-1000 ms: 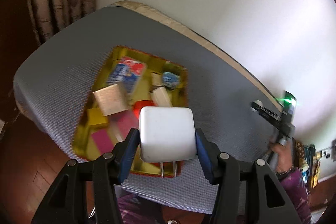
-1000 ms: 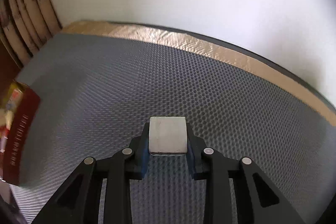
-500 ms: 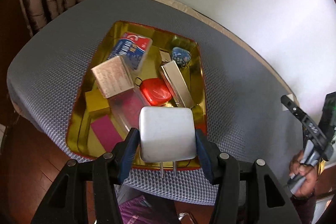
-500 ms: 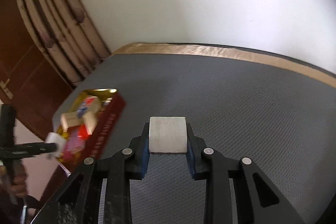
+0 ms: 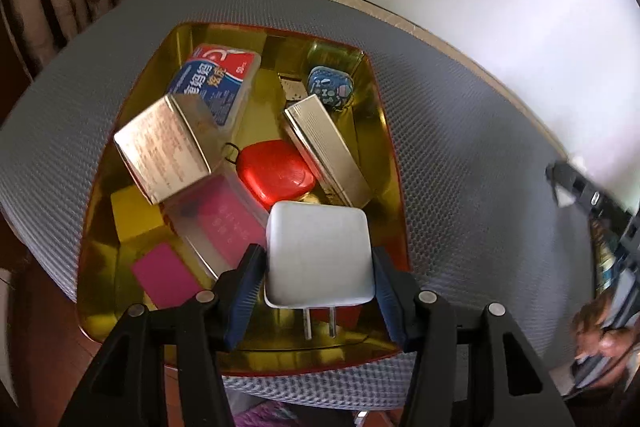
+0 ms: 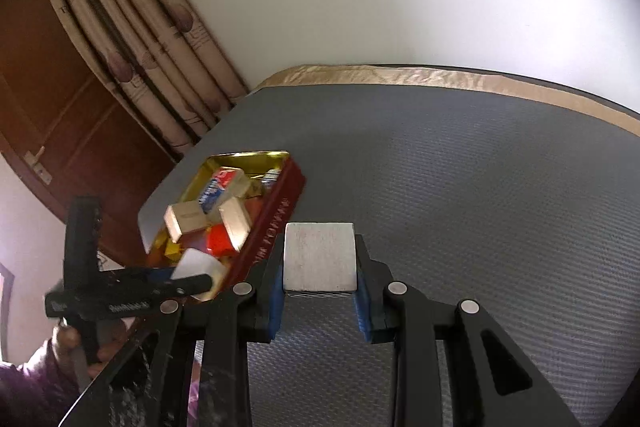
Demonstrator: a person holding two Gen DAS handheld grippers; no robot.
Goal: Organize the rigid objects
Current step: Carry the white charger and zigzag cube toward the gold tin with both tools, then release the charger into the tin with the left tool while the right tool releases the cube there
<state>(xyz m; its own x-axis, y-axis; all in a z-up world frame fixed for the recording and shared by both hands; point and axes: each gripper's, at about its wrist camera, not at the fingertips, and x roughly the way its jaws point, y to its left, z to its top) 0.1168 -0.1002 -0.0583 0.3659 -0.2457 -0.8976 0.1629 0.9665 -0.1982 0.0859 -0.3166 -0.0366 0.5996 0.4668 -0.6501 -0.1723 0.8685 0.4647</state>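
My left gripper [image 5: 318,279] is shut on a white plug charger [image 5: 318,255], prongs pointing toward me, held above the near end of a gold-lined red tin tray [image 5: 382,95]. The tray holds several small boxes, a red case [image 5: 276,173] and a blue patterned case [image 5: 330,91]. My right gripper [image 6: 319,291] is shut on a pale silver-white block [image 6: 319,255] above the grey mat [image 6: 460,187], right of the tray [image 6: 280,211]. The left gripper and charger [image 6: 198,267] show in the right wrist view, over the tray's near end.
The grey textured mat [image 5: 460,147] covers a table with a tan back edge [image 6: 420,77] against a white wall. Curtains [image 6: 132,39] and a brown wooden door [image 6: 48,99] stand at the left. The table's left and near edges drop to the floor.
The left gripper has moved closer over the tray with the charger. The right gripper has swung left with the block, bringing the tray and left gripper further into its view.
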